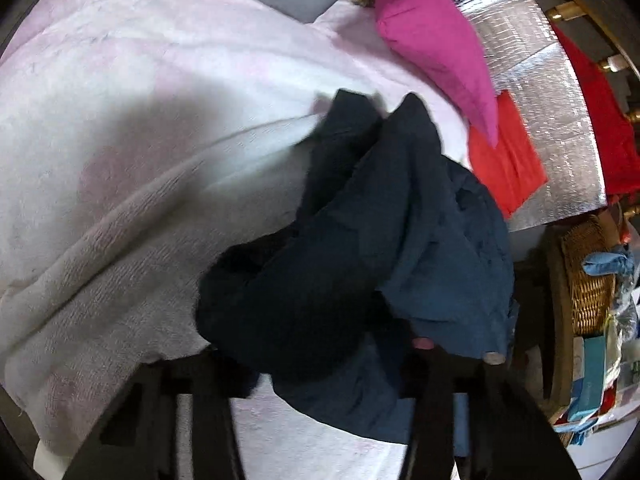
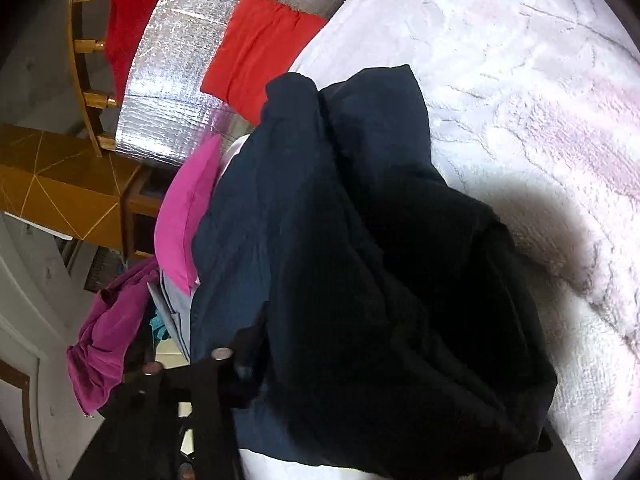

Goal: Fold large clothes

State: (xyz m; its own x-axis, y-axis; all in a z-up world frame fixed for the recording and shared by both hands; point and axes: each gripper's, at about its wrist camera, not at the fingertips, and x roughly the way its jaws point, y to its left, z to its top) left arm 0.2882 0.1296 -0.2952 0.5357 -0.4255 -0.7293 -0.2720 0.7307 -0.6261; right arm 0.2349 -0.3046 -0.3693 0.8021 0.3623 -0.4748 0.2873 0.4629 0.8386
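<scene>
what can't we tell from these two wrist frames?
- Left gripper fingertips: left wrist view, buried under the bunched navy garment; pad contact not visible.
- Right gripper: right wrist view, one finger hidden behind the same cloth.
- Garment type and full extent: crumpled, cut off by the lower edge.
- Wicker basket contents: far right, distorted and small.

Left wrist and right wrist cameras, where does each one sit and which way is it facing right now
Left wrist: on the left gripper, looking down along its black fingers at the navy garment bunched on the pale fluffy blanket; only the fingers show.
Right wrist: on the right gripper, looking down at the same navy garment, which hides most of its fingers.
Shared: garment, blanket, pink cushion, red cloth on a silver foil sheet.
</scene>
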